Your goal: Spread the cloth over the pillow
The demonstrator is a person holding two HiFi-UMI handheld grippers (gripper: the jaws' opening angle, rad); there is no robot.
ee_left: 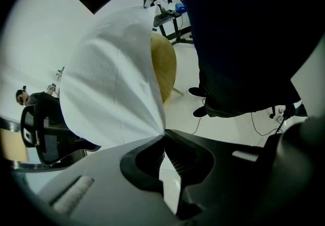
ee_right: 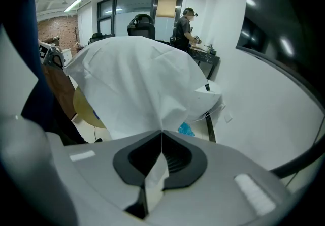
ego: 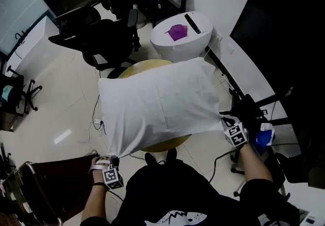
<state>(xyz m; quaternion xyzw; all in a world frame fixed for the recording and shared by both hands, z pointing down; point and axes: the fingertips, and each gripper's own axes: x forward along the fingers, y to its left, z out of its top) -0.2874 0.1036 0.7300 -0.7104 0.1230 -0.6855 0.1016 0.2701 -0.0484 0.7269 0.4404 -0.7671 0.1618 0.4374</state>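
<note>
Nearest the person's body, both tongs are clamped on the white cloth. The left tongs [ego: 111, 160] pinch its corner at 7 o'clock and the right tongs [ego: 227, 120] its corner at 4 o'clock. Each gripper view shows fabric squeezed flat between closed jaws. Between them the cloth [ego: 157, 103] hangs stretched and billowed over a round yellow table [ego: 138, 66], whose rim peeps out at 11 and 6 o'clock. The pillow itself I cannot pick out; it may lie under the bulge.

To my eye the step in hand is the spreading itself, with the near edge gripped and the far edge lying loose toward 12 o'clock. The next move calls for drawing both corners evenly down and toward the body, then letting go once the fabric lies smooth.

Room is tight. A black stand [ego: 254, 105] crowds the right tongs at 3 o'clock. A small white round table [ego: 200, 37] sits just beyond the far edge at 1 o'clock, and office chairs [ego: 109, 37] stand at 11.
</note>
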